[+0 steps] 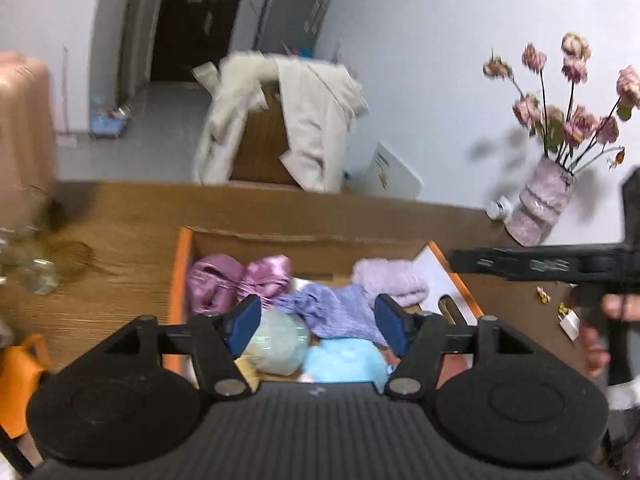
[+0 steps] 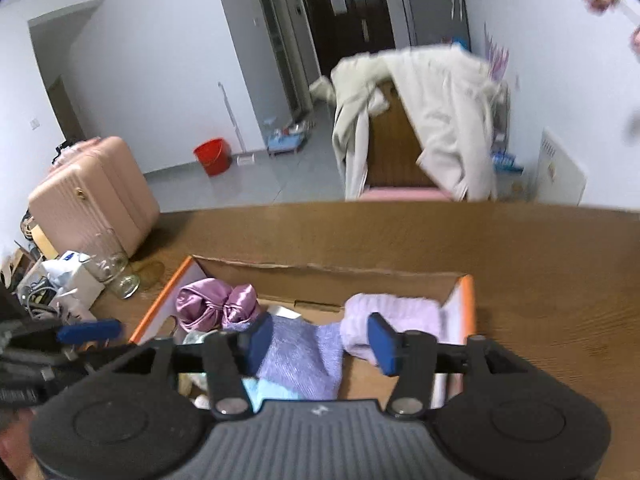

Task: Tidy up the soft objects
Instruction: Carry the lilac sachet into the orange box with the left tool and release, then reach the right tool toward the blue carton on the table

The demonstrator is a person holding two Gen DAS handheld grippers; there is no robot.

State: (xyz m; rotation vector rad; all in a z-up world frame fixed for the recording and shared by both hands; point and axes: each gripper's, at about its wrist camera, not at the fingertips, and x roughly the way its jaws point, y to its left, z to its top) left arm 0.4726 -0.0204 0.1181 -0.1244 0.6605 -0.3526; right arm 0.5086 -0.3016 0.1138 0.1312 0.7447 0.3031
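Note:
An open cardboard box with orange edges (image 1: 182, 264) (image 2: 466, 300) sits on the wooden table. In it lie a shiny purple satin bundle (image 1: 236, 280) (image 2: 216, 304), a blue-violet knit cloth (image 1: 340, 312) (image 2: 300, 356), a lilac fuzzy cloth (image 1: 390, 280) (image 2: 392, 316), a pale green soft ball (image 1: 276, 344) and a light blue plush (image 1: 344, 360). My left gripper (image 1: 320, 326) is open and empty above the box. My right gripper (image 2: 320, 344) is open and empty above the knit cloth; it also shows at the right of the left wrist view (image 1: 532, 264).
A vase of dried pink flowers (image 1: 540, 204) stands at the table's far right. Glass jars (image 2: 112, 268) stand at the left. Small items (image 1: 568, 320) lie right of the box. Beyond the table are a coat-draped chair (image 2: 420, 120), a pink suitcase (image 2: 92, 204) and a red bucket (image 2: 212, 156).

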